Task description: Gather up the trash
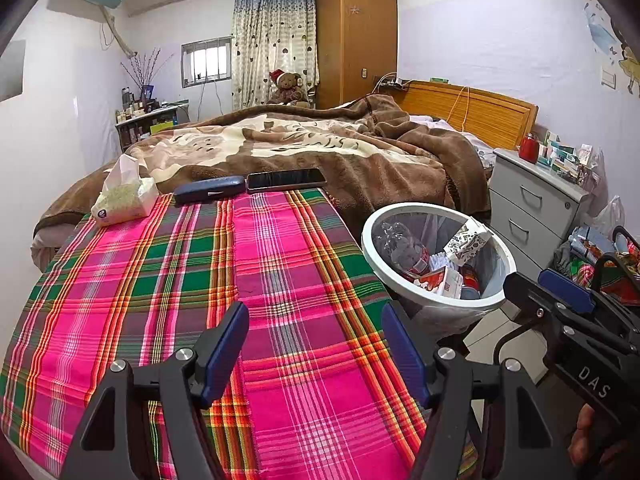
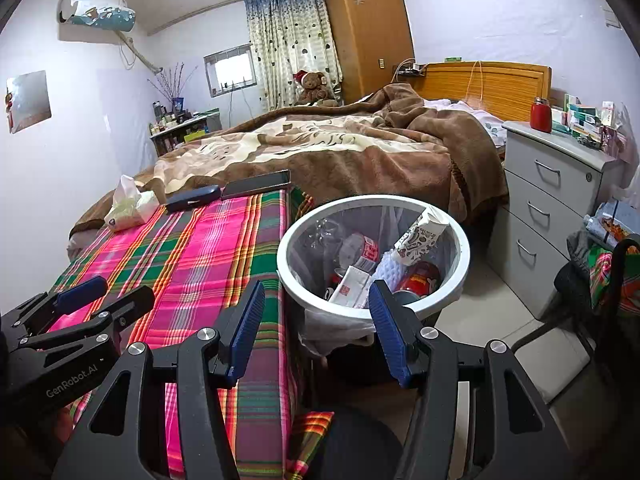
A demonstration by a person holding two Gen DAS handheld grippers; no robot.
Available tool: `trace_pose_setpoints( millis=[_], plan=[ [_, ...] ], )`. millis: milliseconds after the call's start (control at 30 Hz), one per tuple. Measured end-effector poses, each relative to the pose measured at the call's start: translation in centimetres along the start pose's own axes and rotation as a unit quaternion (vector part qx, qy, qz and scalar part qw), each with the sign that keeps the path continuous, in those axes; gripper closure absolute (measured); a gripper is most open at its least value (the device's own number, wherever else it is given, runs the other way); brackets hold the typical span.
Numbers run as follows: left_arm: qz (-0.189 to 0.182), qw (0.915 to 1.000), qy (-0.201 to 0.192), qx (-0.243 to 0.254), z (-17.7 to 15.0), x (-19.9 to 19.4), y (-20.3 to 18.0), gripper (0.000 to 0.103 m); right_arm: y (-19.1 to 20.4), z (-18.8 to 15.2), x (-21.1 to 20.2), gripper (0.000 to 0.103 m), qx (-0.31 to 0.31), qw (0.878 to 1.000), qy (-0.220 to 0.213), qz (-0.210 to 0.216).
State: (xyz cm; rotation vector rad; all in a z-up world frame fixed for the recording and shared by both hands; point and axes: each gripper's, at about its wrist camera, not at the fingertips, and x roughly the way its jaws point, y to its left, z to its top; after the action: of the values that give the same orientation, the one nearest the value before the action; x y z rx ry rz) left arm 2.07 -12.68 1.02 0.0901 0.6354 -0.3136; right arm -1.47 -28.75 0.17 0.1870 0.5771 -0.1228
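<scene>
Both wrist views face the bed [image 1: 280, 148] headward, sharing bin [image 2: 460, 240]

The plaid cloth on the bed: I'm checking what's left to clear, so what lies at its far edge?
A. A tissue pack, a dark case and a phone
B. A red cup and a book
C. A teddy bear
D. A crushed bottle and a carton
A: the tissue pack, dark case and phone lie in a row at the far edge of the plaid cloth.

Bright daylight from window [image 1: 207, 61]; sharp; fisheye-bent edges.
</scene>
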Motion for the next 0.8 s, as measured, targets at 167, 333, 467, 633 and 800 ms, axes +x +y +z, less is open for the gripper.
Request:
trace_pose_setpoints(
  millis=[167, 333, 467, 633, 800],
  plan=[
    [0.0, 1.0, 0.001, -0.001, 0.01, -0.08, 0.01, 0.034, 0.0, -0.01, -0.01, 0.047, 0.0, 1.0, 0.0, 0.0],
    [-0.001, 1.0, 0.0, 0.0, -0.03, -0.19, 0.05, 0.034, 0.0, 0.01, -0.01, 0.047, 0.001, 1.0, 0.0, 0.0],
    [-0.001, 1.0, 0.0, 0.002, -0.02, -0.24, 0.03, 0.034, 0.02, 0.01, -0.01, 0.047, 0.0, 1.0, -0.001, 0.001],
    [-0.001, 1.0, 0.002, 0.0, -0.04, -0.17, -0.01, 0.034, 0.04, 0.0, -0.02, 0.047, 0.001, 1.0, 0.0, 0.0],
    [-0.001, 1.0, 0.003, 0.0, -0.05, -0.09, -0.12, 0.034, 0.02, 0.0, -0.01, 0.047, 0.001, 1.0, 0.0, 0.001]
  ],
)
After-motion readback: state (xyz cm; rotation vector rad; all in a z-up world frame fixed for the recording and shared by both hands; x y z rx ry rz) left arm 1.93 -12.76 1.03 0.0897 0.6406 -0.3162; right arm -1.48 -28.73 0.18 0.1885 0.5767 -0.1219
